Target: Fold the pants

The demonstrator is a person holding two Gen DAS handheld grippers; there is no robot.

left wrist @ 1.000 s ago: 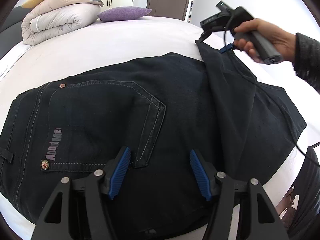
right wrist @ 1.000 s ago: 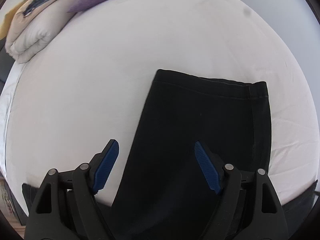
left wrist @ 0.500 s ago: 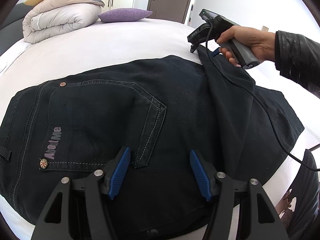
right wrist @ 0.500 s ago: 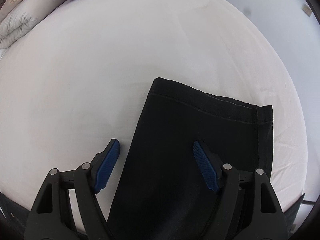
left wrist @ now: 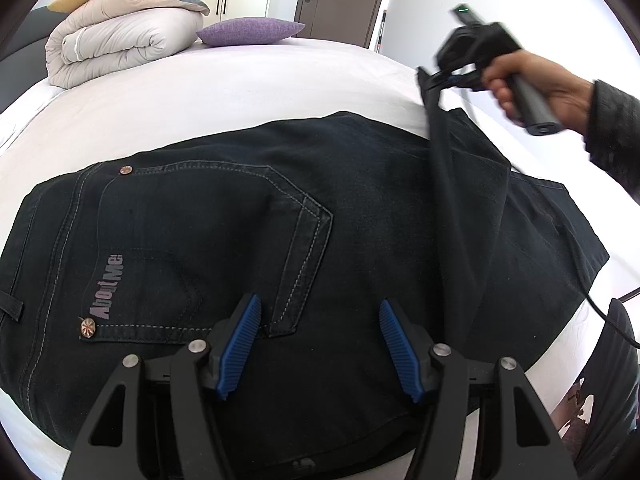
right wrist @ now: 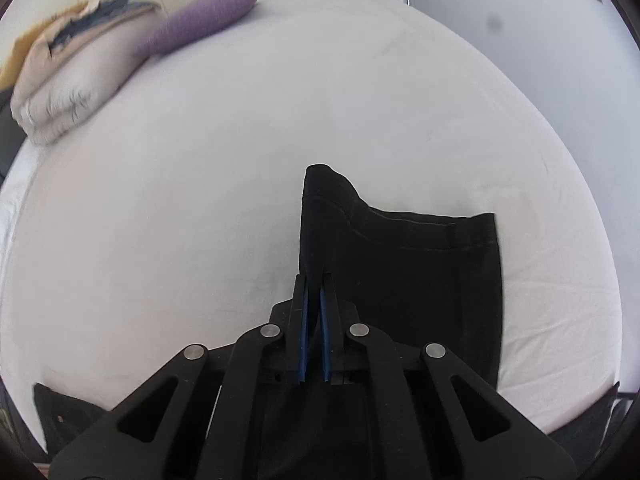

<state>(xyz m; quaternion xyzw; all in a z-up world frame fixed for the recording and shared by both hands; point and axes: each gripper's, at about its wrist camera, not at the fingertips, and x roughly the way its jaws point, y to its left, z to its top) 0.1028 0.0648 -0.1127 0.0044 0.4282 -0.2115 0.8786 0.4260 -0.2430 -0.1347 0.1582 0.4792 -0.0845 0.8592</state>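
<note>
Dark denim pants (left wrist: 224, 240) lie flat on the white bed (left wrist: 240, 88), back pocket up, waist at the left. My left gripper (left wrist: 320, 344) is open and hovers just above the seat of the pants. My right gripper (right wrist: 314, 280) is shut on the left edge of the pant leg (right wrist: 400, 264) near its hem and lifts that edge off the sheet. In the left wrist view the right gripper (left wrist: 434, 76) shows at the upper right, with a ridge of fabric hanging from it.
A folded beige duvet (left wrist: 120, 44) and a purple pillow (left wrist: 248, 32) lie at the far end of the bed. A cable (left wrist: 600, 304) trails from the right gripper over the bed's near right edge.
My right gripper has closed on the left edge of the pant leg and raised it, pulling the hem corner up. My left gripper has stayed open in place.
</note>
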